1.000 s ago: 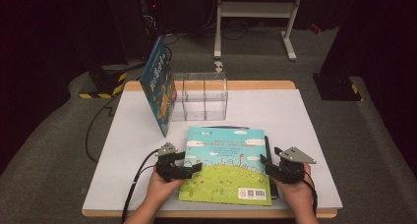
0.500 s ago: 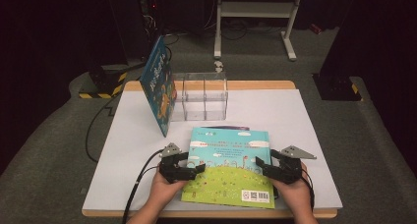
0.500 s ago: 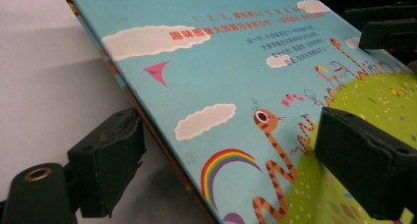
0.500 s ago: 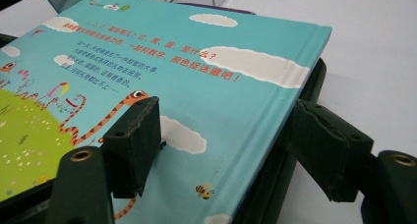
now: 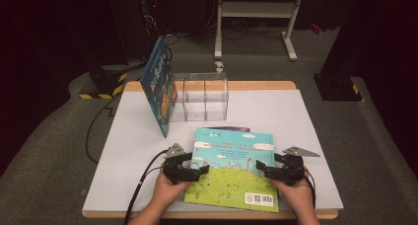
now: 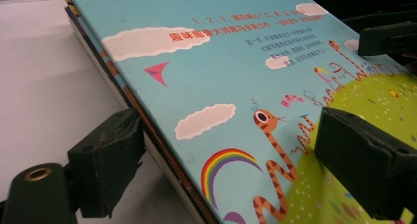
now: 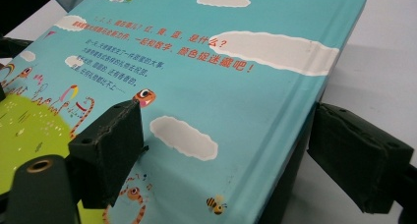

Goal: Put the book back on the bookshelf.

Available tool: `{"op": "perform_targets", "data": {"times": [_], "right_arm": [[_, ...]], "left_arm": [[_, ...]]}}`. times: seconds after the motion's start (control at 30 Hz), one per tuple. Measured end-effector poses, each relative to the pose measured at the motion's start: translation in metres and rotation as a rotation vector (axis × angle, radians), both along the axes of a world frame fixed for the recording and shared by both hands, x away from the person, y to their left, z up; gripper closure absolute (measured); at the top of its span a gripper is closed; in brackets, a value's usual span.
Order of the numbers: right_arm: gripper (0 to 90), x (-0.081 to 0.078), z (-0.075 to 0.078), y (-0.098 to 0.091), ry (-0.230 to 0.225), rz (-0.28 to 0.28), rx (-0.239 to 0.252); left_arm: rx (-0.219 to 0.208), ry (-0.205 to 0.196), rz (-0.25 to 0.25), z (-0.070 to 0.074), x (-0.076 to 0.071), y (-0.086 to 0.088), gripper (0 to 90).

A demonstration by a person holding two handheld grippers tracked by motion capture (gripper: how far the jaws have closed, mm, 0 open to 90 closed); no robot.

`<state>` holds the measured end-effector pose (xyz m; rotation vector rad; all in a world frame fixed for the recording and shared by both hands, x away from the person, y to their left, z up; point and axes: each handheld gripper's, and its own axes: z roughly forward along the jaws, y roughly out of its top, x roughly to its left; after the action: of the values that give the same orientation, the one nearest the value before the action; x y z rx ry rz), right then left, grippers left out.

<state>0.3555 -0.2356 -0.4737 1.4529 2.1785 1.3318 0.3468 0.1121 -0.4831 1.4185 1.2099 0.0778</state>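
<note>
High view has us at the flat sky-blue picture book (image 5: 231,168), right gripper (image 5: 266,169) jaws just spreading off it, left gripper (image 5: 198,171) apparently loose too, clear divided rack (image 5: 199,96) unfilled.

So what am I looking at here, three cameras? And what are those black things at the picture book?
Yes. One camera looks down from above; the other two ride on the tools. A person holds a black two-jaw tool in each hand: the left tool and the right tool. Both have their jaws open astride opposite edges of the picture book lying flat on the white table; the right one has just been opening. Behind stand a clear divided holder and another book leaning against it.
</note>
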Motion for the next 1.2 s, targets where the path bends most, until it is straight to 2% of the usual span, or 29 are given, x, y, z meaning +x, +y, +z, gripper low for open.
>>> {"op": "perform_targets", "data": {"times": [0.1,0.17,0.23,0.3,0.47,0.83,0.93,1.07,1.2], "right_arm": [[12.9,0.000,0.001,-0.001,0.014,0.000,-0.002],[13.6,0.002,0.000,-0.002,0.026,0.002,0.005],[13.2,0.003,-0.001,-0.002,0.056,0.013,0.031],[13.4,0.003,0.000,-0.001,0.062,0.009,0.028],[14.0,0.001,0.004,0.002,0.043,0.001,-0.005],[14.9,-0.002,0.012,0.007,0.023,-0.022,-0.037],[15.4,0.003,0.016,0.009,0.015,-0.025,-0.051],[15.8,0.015,0.021,0.012,0.010,-0.033,-0.063],[15.9,0.028,0.023,0.016,-0.002,-0.024,-0.080]], "left_arm": [[0.002,-0.007,-0.003,0.001,0.000,-0.001,11.9],[0.007,-0.006,-0.006,0.001,0.000,-0.001,11.9],[0.003,-0.006,-0.006,0.001,0.001,-0.001,11.9],[0.002,-0.002,-0.005,0.001,0.001,-0.002,11.9],[0.017,0.011,-0.013,0.000,0.002,-0.001,12.0],[0.024,0.005,-0.005,0.002,0.000,-0.001,12.4],[0.014,0.010,0.013,0.003,0.004,-0.002,13.2],[0.015,0.013,0.013,0.004,0.013,0.001,14.3],[-0.002,0.042,0.014,0.000,0.023,0.005,14.9]]}}
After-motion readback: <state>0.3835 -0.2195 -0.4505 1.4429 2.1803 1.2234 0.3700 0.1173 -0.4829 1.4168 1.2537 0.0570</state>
